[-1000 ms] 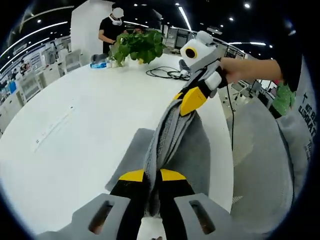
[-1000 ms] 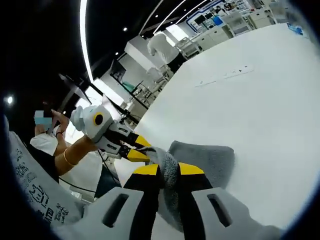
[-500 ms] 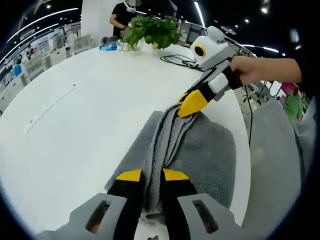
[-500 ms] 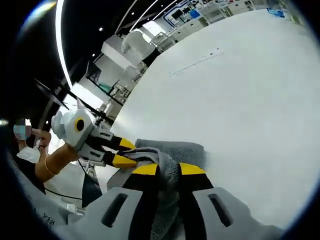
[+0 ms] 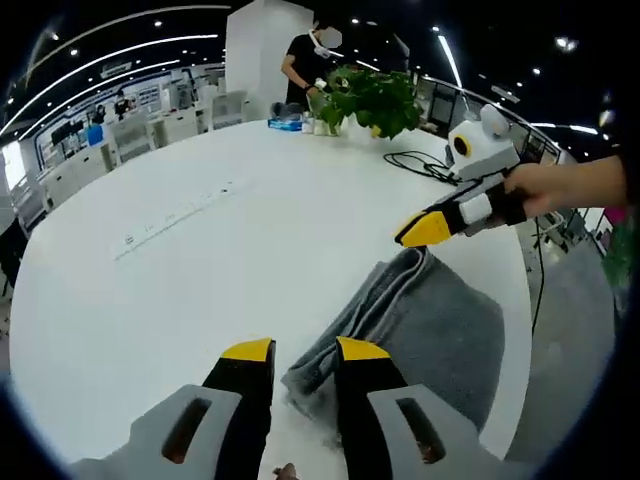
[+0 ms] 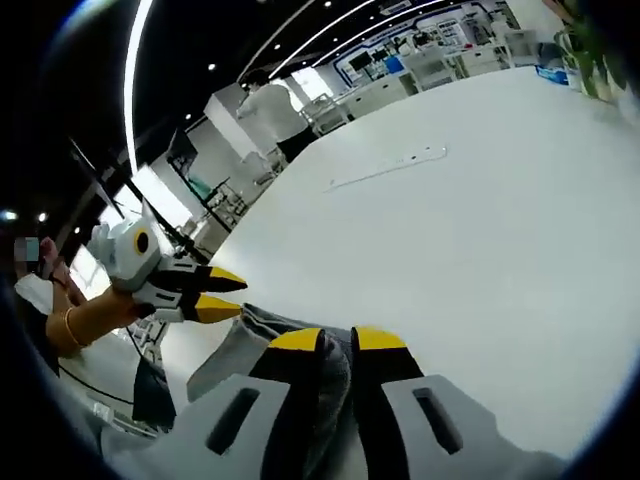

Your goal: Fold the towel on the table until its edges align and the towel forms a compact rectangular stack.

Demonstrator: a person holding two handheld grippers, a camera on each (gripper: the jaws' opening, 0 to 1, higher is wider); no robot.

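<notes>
The grey towel [image 5: 420, 320] lies folded on the white table [image 5: 200, 260], with rolled ridges along its left edge. My left gripper [image 5: 305, 352] stands open over the towel's near corner, which shows between the jaws. In the right gripper view the left gripper [image 6: 218, 293] has its yellow tips apart above the towel's [image 6: 245, 345] far end. My right gripper [image 6: 336, 340] has its jaws close together against the towel's edge. Seen from the left gripper view, the right gripper [image 5: 405, 238] sits at the towel's far end, held by a hand, and looks shut on the cloth.
A potted green plant [image 5: 375, 98], a blue box [image 5: 285, 124] and a black cable [image 5: 415, 162] sit at the table's far side. A person [image 5: 305, 60] stands behind them. A thin white strip [image 5: 175, 218] lies on the table. The table edge [image 5: 520, 260] runs just right of the towel.
The bunched towel came down flat onto the table. My left gripper opened and let go of it. Both cameras tilted up, showing more of the table.
</notes>
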